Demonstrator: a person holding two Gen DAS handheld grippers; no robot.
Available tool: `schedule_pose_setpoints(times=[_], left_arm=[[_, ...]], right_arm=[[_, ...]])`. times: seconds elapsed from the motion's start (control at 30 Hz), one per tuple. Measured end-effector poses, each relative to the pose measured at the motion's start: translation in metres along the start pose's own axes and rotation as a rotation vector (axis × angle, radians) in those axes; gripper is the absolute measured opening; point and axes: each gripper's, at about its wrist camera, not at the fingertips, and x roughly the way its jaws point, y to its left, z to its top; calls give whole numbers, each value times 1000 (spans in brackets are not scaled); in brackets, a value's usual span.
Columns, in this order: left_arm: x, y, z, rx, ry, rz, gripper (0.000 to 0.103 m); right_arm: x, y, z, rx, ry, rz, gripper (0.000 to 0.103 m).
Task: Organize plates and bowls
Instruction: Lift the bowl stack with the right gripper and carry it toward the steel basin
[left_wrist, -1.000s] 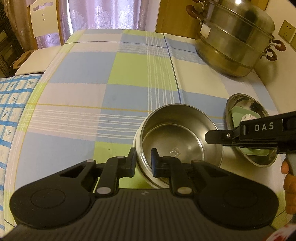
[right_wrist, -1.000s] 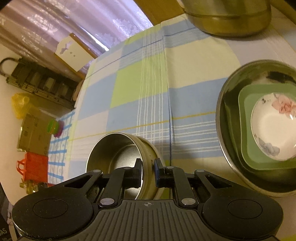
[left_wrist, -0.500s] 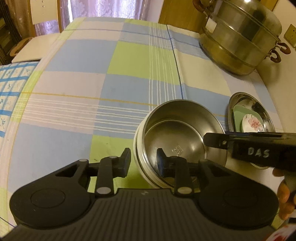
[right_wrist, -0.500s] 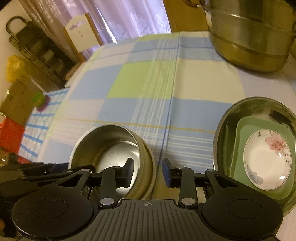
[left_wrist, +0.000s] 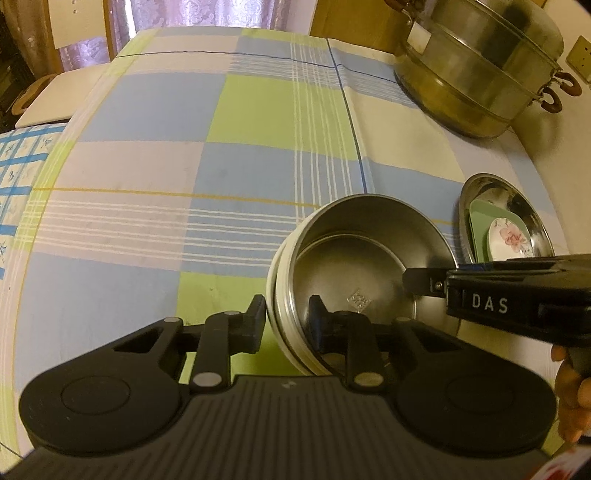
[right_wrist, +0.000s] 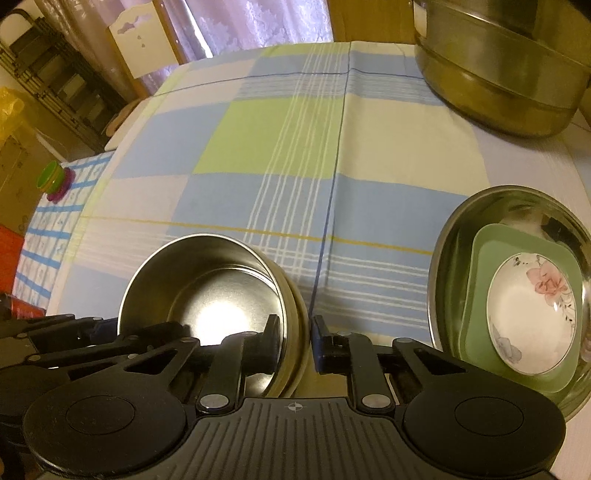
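A steel bowl with a cream outer wall (left_wrist: 354, 273) sits on the checked tablecloth; it also shows in the right wrist view (right_wrist: 214, 291). My left gripper (left_wrist: 286, 325) is open, its jaws straddling the bowl's near-left rim without pressing it. My right gripper (right_wrist: 295, 341) is open, its jaws straddling the bowl's right rim; its body shows in the left wrist view (left_wrist: 498, 306). To the right a wide steel dish (right_wrist: 461, 236) holds a green square plate (right_wrist: 480, 280) with a small floral plate (right_wrist: 528, 314) on top.
A large steel steamer pot (left_wrist: 476, 70) stands at the table's back right, near the wall. The checked tablecloth (left_wrist: 258, 122) stretches to the far edge. A white chair (right_wrist: 136, 44) and shelves stand beyond the table's left side.
Both grippers have let go of the bowl's rim: their jaws opened. The bowl has come to rest on the cloth. The right gripper swung level, toward the far edge.
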Motion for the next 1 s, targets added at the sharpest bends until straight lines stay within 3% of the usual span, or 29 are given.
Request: schedule_pose_setpoints(times=[1.0], left_arm=[[1, 0, 3, 22, -2, -12, 22]], right_arm=[[4, -8, 3, 40, 31, 36, 18]])
